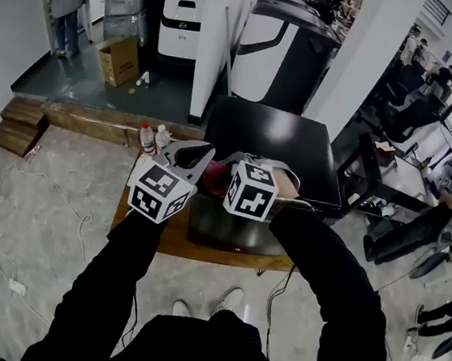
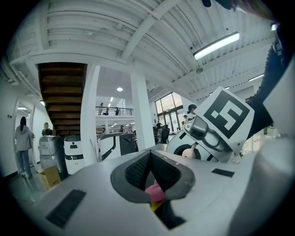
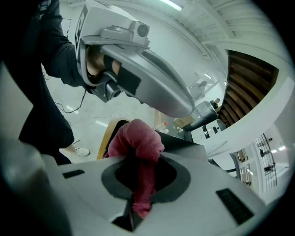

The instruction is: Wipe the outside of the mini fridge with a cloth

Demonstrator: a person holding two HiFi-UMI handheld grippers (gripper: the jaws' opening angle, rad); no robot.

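Two grippers are held close together over the front left of the mini fridge (image 1: 284, 138). Left gripper (image 2: 150, 174): jaws are closed, with a small pink fold of the cloth (image 3: 137, 144) pinched deep between them. Right gripper (image 3: 140, 177): jaws are clamped on the same cloth, which bunches up above them and hangs down through the gap. From the head view the cloth sits between the two marker cubes, above the fridge's near edge; contact with the fridge cannot be confirmed. The fridge is black, its door closed, and it stands on a wooden platform (image 1: 225, 255). Two bottles (image 1: 146, 138) stand just beside its left side.
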